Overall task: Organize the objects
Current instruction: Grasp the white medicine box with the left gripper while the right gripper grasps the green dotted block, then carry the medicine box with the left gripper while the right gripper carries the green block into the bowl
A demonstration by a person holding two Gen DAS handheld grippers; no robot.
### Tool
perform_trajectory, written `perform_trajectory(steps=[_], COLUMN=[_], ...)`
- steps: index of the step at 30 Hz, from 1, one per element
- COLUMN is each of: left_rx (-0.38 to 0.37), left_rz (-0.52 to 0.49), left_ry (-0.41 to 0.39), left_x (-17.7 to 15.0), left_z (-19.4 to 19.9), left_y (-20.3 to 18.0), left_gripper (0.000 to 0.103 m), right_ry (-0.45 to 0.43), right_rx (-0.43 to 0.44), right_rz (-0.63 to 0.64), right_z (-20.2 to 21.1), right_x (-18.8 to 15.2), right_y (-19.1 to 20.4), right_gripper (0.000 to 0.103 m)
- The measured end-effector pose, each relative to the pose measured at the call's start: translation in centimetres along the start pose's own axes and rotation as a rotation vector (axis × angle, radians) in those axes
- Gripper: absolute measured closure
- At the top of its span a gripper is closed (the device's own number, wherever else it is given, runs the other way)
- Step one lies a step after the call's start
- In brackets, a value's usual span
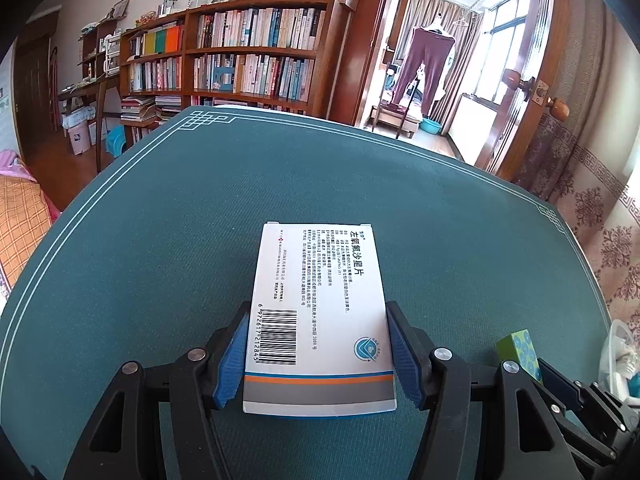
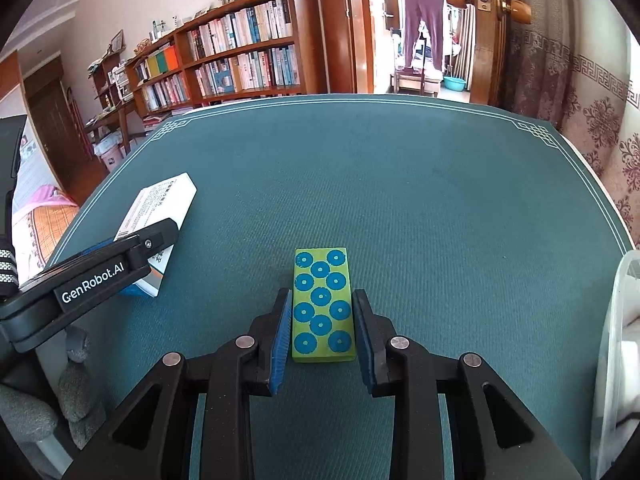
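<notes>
A white medicine box [image 1: 320, 312] with a barcode and an orange-grey stripe lies flat on the green table mat [image 1: 200, 220]. My left gripper [image 1: 318, 316] has its blue pads pressed against both long sides of the box. The box also shows in the right wrist view [image 2: 164, 216], with the left gripper [image 2: 112, 264] on it. A green block [image 2: 323, 304] with blue circles lies between the fingers of my right gripper [image 2: 322, 300]; small gaps show on both sides. The block's corner shows in the left wrist view [image 1: 518, 350].
A clear plastic bag [image 2: 616, 360] with white things sits at the mat's right edge. Grey fabric [image 2: 72, 400] hangs off the near left edge. Bookshelves [image 1: 240, 52] and an open doorway [image 1: 436, 64] stand beyond the table.
</notes>
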State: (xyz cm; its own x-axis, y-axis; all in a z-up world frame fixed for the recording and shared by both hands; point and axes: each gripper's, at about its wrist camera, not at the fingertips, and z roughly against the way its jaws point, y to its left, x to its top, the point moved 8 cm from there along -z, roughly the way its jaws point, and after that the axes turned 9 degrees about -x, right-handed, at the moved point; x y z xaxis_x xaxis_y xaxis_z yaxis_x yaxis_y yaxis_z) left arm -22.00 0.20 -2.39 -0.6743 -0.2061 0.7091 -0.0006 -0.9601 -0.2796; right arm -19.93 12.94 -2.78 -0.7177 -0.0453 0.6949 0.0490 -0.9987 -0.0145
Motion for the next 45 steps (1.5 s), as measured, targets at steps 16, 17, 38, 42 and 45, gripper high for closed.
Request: perform_trajectory(steps=[16, 17, 38, 42, 45], left_rx=[-0.105, -0.111, -0.234, -0.251, -0.258], left_rz=[-0.166, -0.176, -0.328, -0.342, -0.349], left_ry=[-0.068, -0.072, -0.064, -0.053, -0.046], left_x=[-0.2, -0.3, -3.4, -4.0, -4.4], left_z=[3.5, 3.7, 6.1, 6.1, 6.1], left_y=[-6.9, -7.3, -13.6, -14.4, -14.9], left_gripper=[0.037, 0.037, 0.037, 0.037, 0.037], right_ry=[-0.110, -0.116, -0.177, -0.167, -0.159], right_rx=[0.006, 0.004, -0.178, -0.237, -0.279], right_rz=[-0.087, -0.092, -0.252, -0.306, -0.343], right_z=[7.7, 8.1, 15.6, 16.5, 16.9], right_x=[0.0, 0.0, -2.3, -3.6, -4.6], right_y=[-3.4, -3.7, -17.0, -21.0, -23.7], right_gripper=[0.073, 0.073, 0.073, 0.073, 0.073])
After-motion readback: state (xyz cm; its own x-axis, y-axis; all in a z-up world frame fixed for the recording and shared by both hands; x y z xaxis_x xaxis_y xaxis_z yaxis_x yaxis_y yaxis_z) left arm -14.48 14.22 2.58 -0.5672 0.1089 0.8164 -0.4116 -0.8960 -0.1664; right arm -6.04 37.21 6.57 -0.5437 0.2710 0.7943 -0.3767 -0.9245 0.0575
